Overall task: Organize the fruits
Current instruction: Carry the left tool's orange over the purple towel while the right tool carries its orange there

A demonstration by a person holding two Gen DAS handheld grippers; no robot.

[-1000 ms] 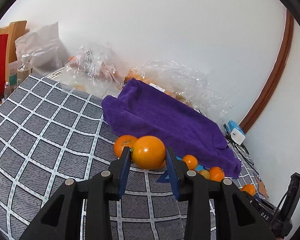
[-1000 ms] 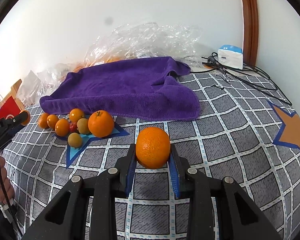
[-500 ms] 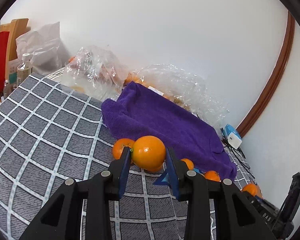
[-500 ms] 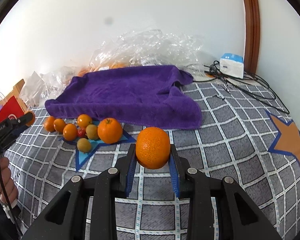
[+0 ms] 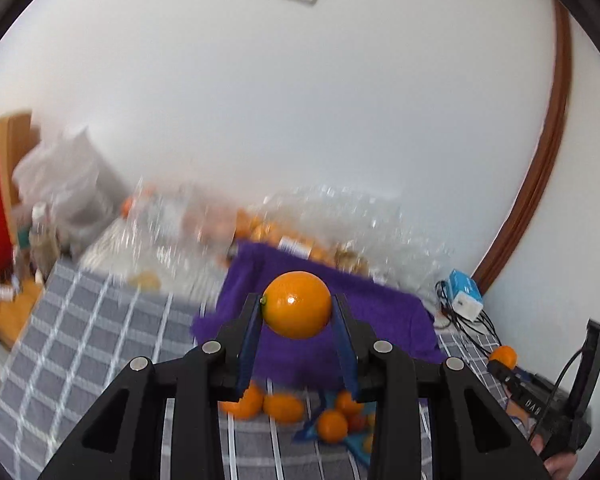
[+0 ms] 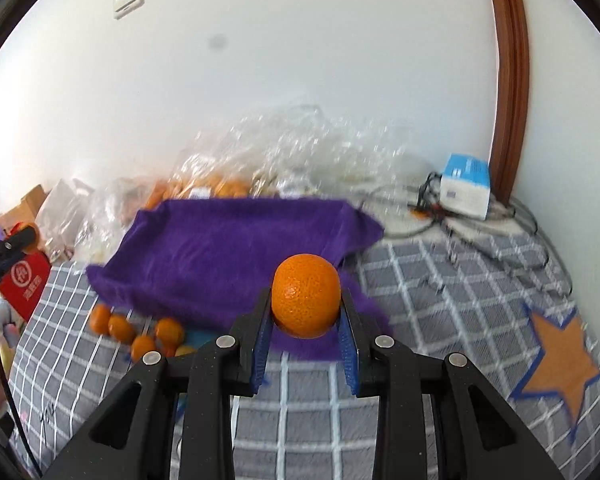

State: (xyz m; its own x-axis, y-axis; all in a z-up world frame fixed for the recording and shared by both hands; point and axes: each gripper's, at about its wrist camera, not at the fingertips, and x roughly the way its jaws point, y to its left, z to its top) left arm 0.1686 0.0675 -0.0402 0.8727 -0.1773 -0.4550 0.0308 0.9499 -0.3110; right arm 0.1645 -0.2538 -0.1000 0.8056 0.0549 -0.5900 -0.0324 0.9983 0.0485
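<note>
The left gripper (image 5: 297, 307) grips a smooth orange (image 5: 296, 305) in the air, in front of the purple towel (image 5: 384, 316). The right gripper (image 6: 305, 307) grips a rough orange (image 6: 305, 295) in the air, also in front of the purple towel (image 6: 228, 252). Small fruits (image 6: 140, 330) lie on the checked cloth (image 6: 440, 276), just beside the towel's near edge. Clear plastic bags (image 6: 300, 148) lie behind the towel.

Soft, even daylight fills both views, with no hard shadows on the white wall (image 5: 300, 120). Each orange (image 5: 296, 305) (image 6: 305, 295) between the fingers is sharp, a small glare spot on its skin. Beyond the fingers, the purple towel (image 6: 228, 256), plastic bags (image 6: 300, 148) and checked cloth (image 5: 80, 328) smear with motion blur. Straight lines bend toward the dark round edges.
</note>
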